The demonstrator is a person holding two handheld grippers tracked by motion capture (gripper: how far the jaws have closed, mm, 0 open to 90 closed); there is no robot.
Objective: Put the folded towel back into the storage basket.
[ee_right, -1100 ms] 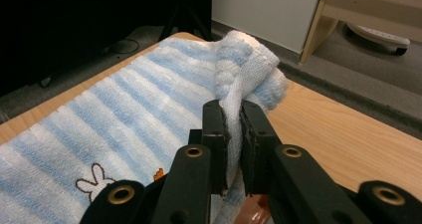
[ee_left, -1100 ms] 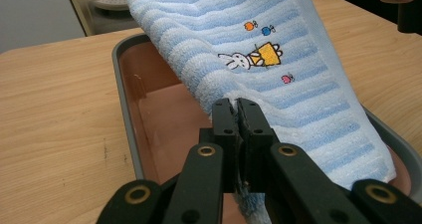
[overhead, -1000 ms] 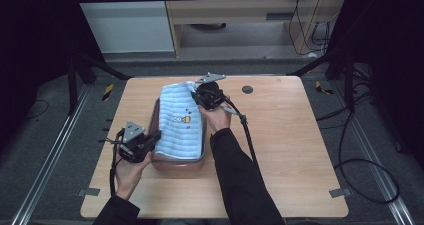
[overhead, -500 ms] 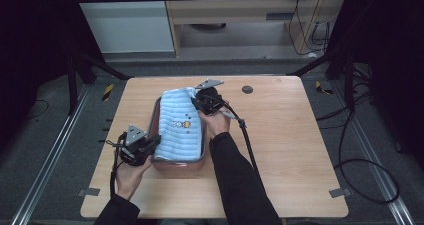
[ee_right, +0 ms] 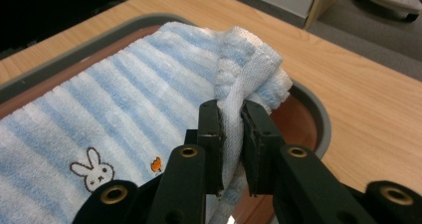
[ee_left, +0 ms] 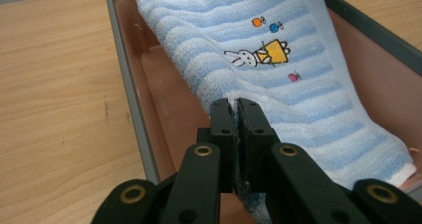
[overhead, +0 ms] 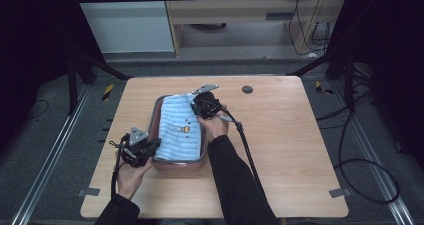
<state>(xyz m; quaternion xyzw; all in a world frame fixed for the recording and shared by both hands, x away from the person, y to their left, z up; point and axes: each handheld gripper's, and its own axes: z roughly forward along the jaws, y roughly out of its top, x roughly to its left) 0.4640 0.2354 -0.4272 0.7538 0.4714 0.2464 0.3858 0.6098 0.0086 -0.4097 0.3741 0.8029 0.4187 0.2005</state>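
Holding a folded blue-and-white striped towel (overhead: 180,129) over a brown tray (overhead: 156,116) with a grey rim, we log the work as mostly done: the towel already lies inside the tray, spread along its length, rabbit embroidery (ee_left: 256,56) facing up.

Item, left gripper (ee_left: 238,107): jaws pressed together on the towel's near edge, at the tray's near-left corner. In the high view this gripper (overhead: 150,147) sits just beside the tray's near end.

Item, right gripper (ee_right: 232,115): jaws clamped on a bunched fold of the towel's far corner, which stands raised above the tray's far rim. In the high view it (overhead: 199,104) rides over the tray's far end.

Item, wooden table (overhead: 280,135): bears the tray, which sits left of the table's middle.

Outstanding, in our judgement: lower the raised far corner inside the rim, settle the near edge flat on the tray floor, let go with both grippers and withdraw. Part of the tray floor beside the towel's left edge remains uncovered.
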